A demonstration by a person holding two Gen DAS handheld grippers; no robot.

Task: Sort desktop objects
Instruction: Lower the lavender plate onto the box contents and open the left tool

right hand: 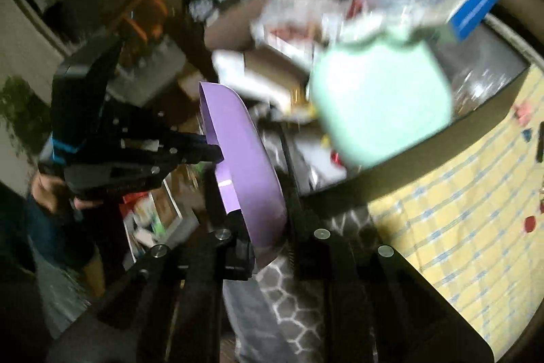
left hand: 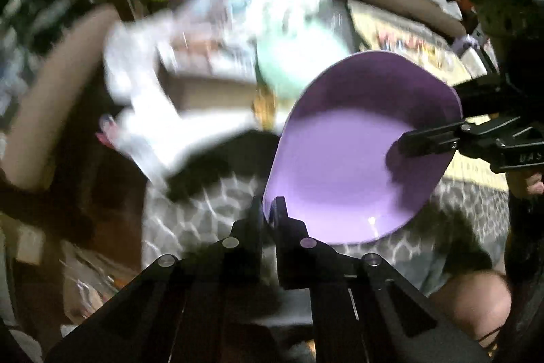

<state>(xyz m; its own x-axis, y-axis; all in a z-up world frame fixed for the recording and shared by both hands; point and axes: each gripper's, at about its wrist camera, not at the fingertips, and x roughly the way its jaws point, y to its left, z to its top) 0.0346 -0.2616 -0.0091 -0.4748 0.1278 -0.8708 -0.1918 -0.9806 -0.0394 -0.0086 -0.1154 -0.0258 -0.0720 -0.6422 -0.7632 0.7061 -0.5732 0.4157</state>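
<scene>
Purple tray (left hand: 343, 172), smooth matte plastic, rounded corners, shallow raised rim, held tilted in air between both grippers. Left gripper (left hand: 270, 210) pinched tight on near rim. Right gripper (right hand: 253, 247) clamped on opposite edge. Behind: mint-green tray (right hand: 380, 104), similar rounded form, likely same plastic, blurred. Grey hexagon-patterned fabric (left hand: 204, 210) below. Yellow checked cloth (right hand: 469, 227) at right.
</scene>
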